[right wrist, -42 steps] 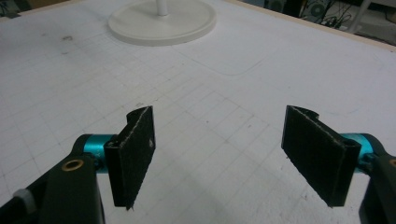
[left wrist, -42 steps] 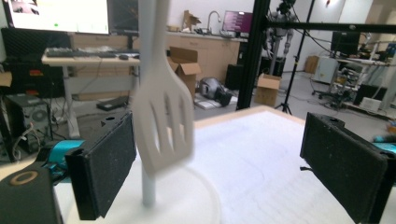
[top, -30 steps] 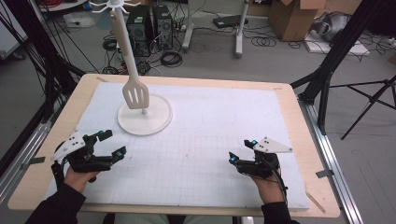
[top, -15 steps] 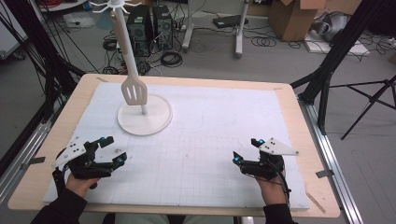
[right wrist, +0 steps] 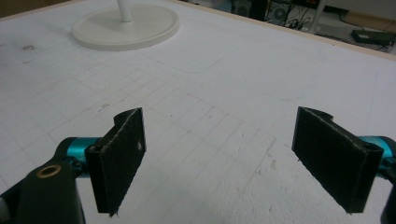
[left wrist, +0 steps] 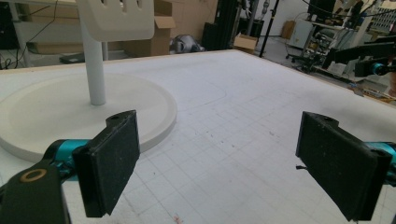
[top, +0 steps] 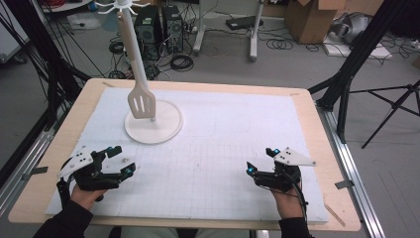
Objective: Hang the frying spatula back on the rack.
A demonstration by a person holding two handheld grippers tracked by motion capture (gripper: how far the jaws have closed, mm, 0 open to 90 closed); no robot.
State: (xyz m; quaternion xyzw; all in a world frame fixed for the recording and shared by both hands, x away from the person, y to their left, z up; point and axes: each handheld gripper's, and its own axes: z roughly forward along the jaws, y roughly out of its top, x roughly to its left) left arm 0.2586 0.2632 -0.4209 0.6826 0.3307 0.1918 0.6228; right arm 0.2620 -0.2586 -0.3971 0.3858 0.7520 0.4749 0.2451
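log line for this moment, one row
left tongs: open, empty | right tongs: just opened, empty | spatula: hanging on stand | mat: both hands resting

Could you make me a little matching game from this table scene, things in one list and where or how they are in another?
Things:
1. spatula
2. round stand base
3. left tool
4. right tool

Places or states:
A. lies flat on the white mat, far left part
B. open and empty, near right corner
C. hangs upright beside the pole
D. open and empty, near left corner

Pairs: 1-C, 2-A, 3-D, 4-B
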